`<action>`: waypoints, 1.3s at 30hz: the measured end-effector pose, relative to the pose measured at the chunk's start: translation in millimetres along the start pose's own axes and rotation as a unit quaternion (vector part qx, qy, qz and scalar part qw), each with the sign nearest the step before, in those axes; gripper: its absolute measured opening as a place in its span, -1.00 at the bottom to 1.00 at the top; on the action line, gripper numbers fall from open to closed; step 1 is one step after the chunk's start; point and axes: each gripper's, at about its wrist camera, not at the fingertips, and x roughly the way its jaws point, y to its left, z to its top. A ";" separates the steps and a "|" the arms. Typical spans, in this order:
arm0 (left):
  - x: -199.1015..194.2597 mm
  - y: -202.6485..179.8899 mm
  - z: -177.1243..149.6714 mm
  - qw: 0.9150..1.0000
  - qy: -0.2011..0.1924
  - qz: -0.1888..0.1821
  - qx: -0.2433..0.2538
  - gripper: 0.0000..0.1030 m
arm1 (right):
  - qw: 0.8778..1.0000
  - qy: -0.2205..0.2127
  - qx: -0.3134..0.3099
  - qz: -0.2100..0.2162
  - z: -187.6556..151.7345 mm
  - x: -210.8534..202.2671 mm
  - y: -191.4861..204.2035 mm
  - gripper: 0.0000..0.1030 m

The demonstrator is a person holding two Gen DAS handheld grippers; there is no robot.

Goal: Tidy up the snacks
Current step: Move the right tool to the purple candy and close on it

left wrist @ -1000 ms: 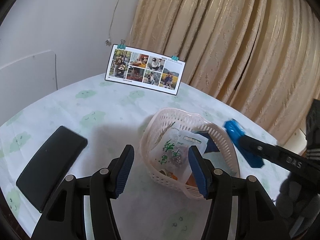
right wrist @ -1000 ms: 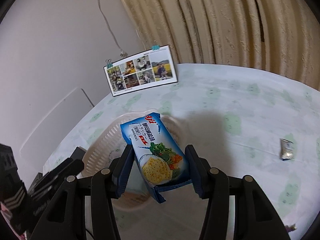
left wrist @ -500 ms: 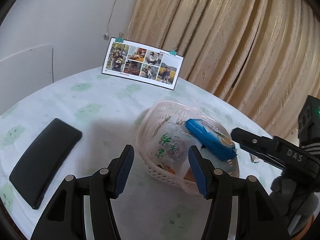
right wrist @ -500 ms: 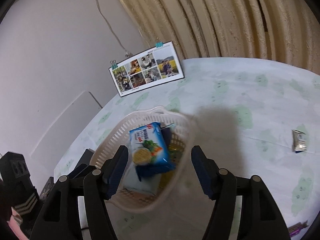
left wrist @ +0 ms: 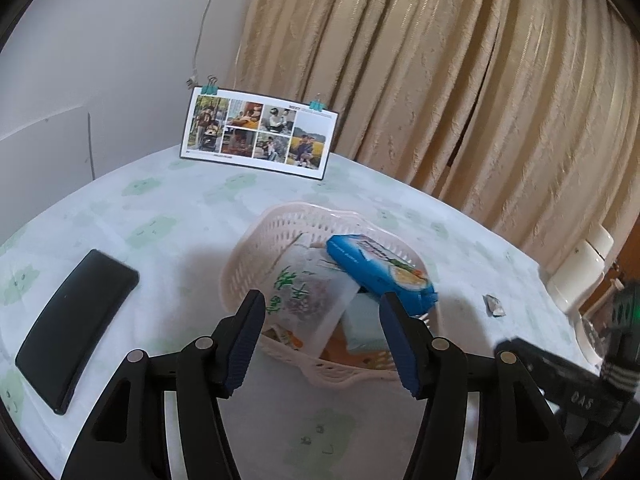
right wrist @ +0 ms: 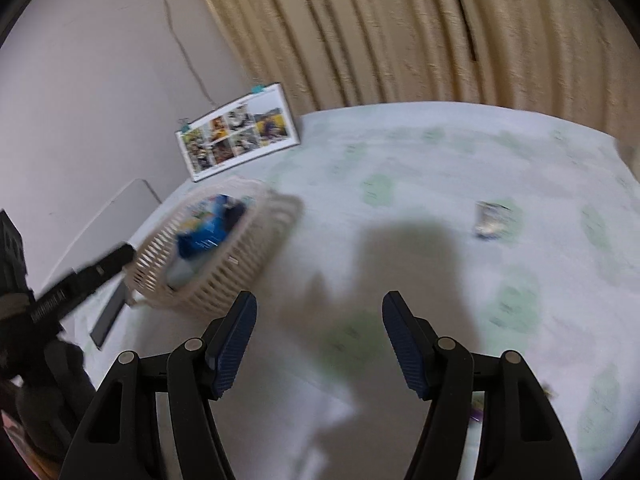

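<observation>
The basket on the desk serves as the landmark. A blue cracker pack lies tilted across the rim farthest from the black slab, one end jutting out over the edge, resting on a white pouch with green writing. Both the left tongs and the right tongs stand apart and hold nothing. One small silver packet lies on the desk well away from the basket, on the same side as the overhang.

The likely trouble is the cracker pack: perched rather than settled, it could slide off if the basket is nudged or another snack lands on it. The silver packet looks thin and flat, so the tongs may skid over it.
</observation>
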 end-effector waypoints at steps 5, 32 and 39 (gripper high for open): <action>-1.5 -12.3 0.4 1.000 -0.004 -0.005 0.007 0.17 | 0.999 0.005 0.043 -0.022 -21.1 -26.7 -46.1 0.22; -11.6 -76.2 -6.1 0.997 -0.002 -0.036 0.062 0.25 | 0.994 0.057 0.021 -0.090 -37.9 -8.0 -66.0 -0.10; -5.2 -91.9 -12.3 0.996 0.011 -0.044 0.083 0.33 | 0.990 0.050 -0.010 -0.130 -37.2 -5.2 -66.3 -0.61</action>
